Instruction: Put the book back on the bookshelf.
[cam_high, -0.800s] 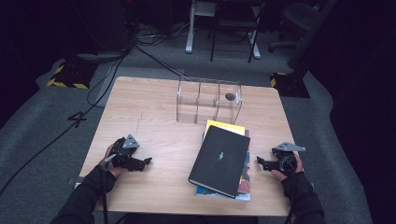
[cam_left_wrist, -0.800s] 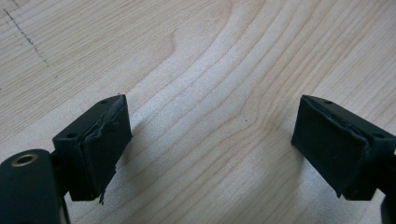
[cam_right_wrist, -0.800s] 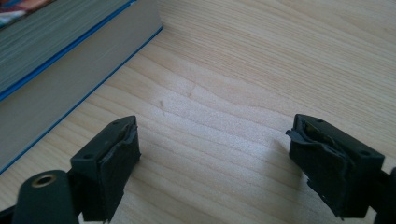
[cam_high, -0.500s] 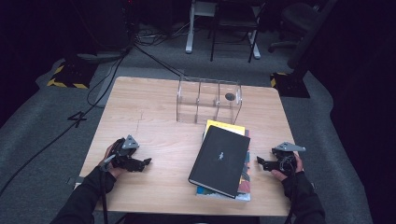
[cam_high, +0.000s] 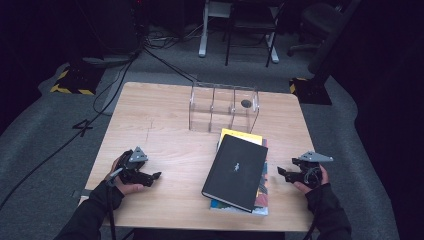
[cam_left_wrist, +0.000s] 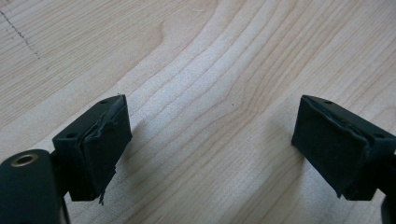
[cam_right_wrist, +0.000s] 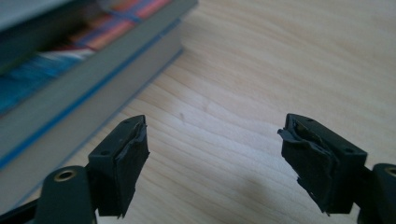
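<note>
Seen from above: a light wooden table (cam_high: 165, 115) on grey carpet, in a dark room. Near the front left corner, the left gripper (cam_high: 150, 177), held low over the wood in a gloved left hand (cam_high: 125, 176), jaws pointing toward the table's middle. Spread wide, with bare wood grain between the torn black pads (cam_left_wrist: 105, 149) in the left gripper view, nothing pinched. At the right edge, toward the front, the right gripper (cam_high: 281, 172) in the right hand (cam_high: 312, 181), jaws pointing toward the books. Also parted, with bare tabletop between the ragged pads (cam_right_wrist: 128, 161) in the right gripper view, nothing gripped.

Between the two grippers, nearer the right one and toward the front edge: a stack of books. On top, a black hardcover book (cam_high: 236, 171) (a small pale emblem on its cover), lying flat and turned at a slight angle. Beneath it, a yellow book (cam_high: 239, 135) peeking out at the far end and a colourful book (cam_high: 261, 189) showing along the right side and front. In the right gripper view, the stack's edges (cam_right_wrist: 84, 88) just beyond the left jaw, close but not touching.

Behind the stack, toward the far edge: a clear plastic organiser (cam_high: 222, 106) with upright dividers, a small dark round object (cam_high: 245, 103) at its right compartment. Past the table, chair legs and cables on the floor.
</note>
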